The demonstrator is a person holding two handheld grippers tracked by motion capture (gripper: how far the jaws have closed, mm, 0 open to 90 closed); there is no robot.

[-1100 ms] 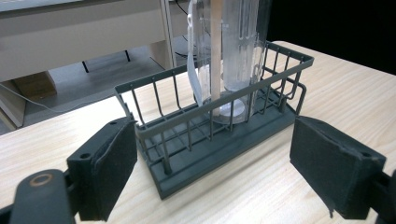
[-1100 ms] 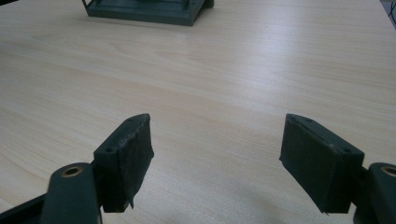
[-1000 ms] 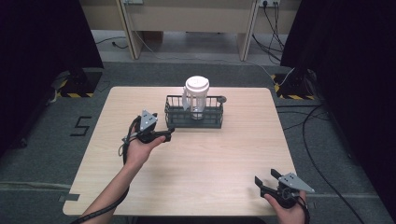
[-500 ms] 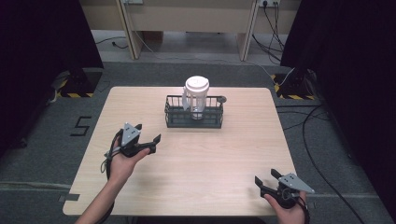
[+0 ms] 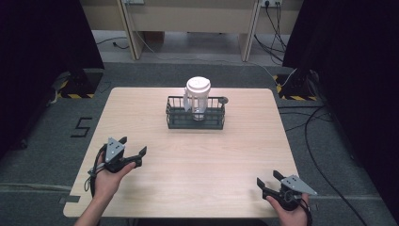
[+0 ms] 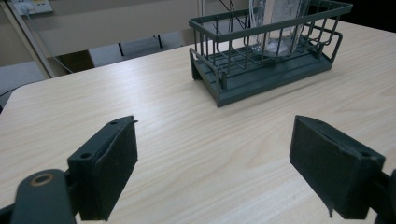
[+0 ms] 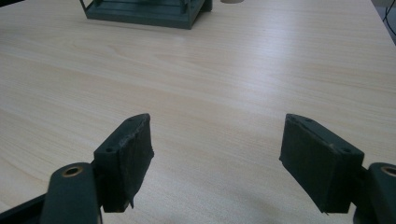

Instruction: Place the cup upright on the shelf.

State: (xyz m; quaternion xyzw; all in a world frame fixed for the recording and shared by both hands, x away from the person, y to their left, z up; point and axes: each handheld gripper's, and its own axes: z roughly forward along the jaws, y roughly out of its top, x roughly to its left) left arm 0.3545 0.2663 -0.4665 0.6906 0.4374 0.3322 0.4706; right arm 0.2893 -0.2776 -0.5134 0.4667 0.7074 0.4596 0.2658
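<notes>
The left gripper [image 5: 133,151] is seen from the high view held low over the near-left part of the wooden table [image 5: 235,155], its jaws spread wide with nothing between them. In the left gripper view the two black pads [image 6: 114,168] stand far apart over bare wood, and nothing is gripped.

Ahead of those jaws and a little toward the right pad, the dark wire basket [image 6: 268,56] is seen standing on the table, well apart from the pads. Inside it a clear jar [image 6: 275,23] is set upright, its base on the basket floor. From the high view the jar [image 5: 197,96] is shown capped by a white lid [image 5: 198,86], with the basket [image 5: 195,115] sitting toward the far middle of the table.

The right gripper [image 5: 268,181] is held at the near-right edge, gripped by a hand [image 5: 291,214] coming in from the bottom. Its jaws are likewise wide open and empty. In the right gripper view only plain tabletop lies between the pads [image 7: 128,156], and the basket's base [image 7: 144,11] is caught far ahead, off toward the left pad's side.
</notes>
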